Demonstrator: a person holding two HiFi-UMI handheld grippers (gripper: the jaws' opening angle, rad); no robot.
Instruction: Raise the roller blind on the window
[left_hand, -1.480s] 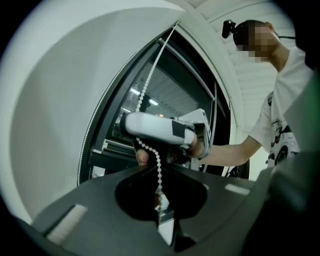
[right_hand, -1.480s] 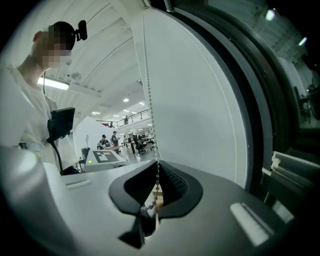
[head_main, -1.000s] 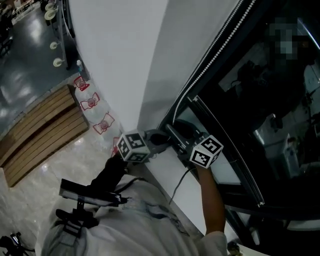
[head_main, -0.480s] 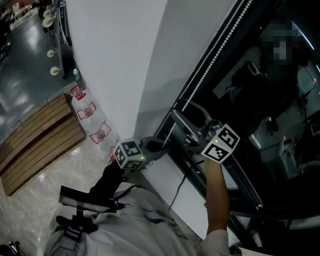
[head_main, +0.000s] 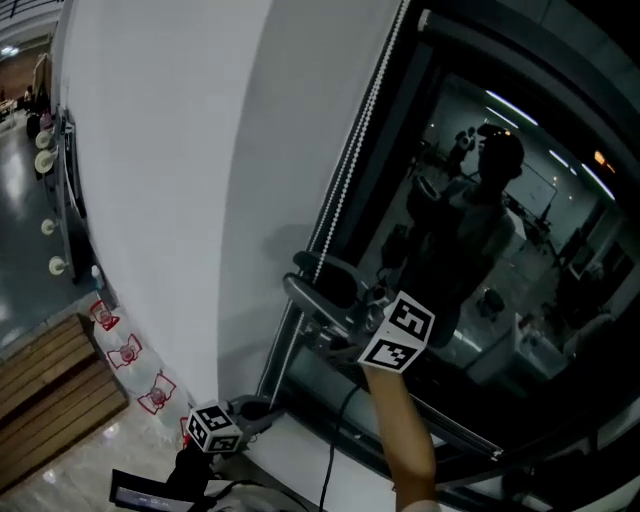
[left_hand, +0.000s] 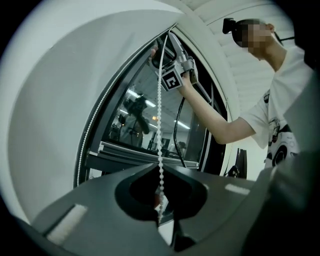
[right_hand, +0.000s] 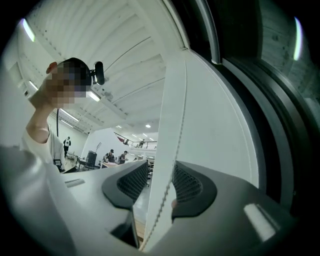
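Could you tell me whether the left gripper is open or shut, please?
Shut on the bead chain: the left gripper shows, in its own view, jaw tips pinched together on it.

Left gripper (head_main: 268, 407) sits low, in the corner where wall (head_main: 170, 200) meets window (head_main: 480, 250), with the sill (head_main: 295, 450) just beneath. Bead chain (left_hand: 159, 125) is pinched in its jaws and runs straight up to right gripper (head_main: 293, 272), well above it. Right gripper's jaws have just been opening; the chain passes between them, nearer the right jaw. Wall lies left of both grippers, window to their right. Wooden boards (head_main: 50, 385) lie on the floor, down-left of left gripper.
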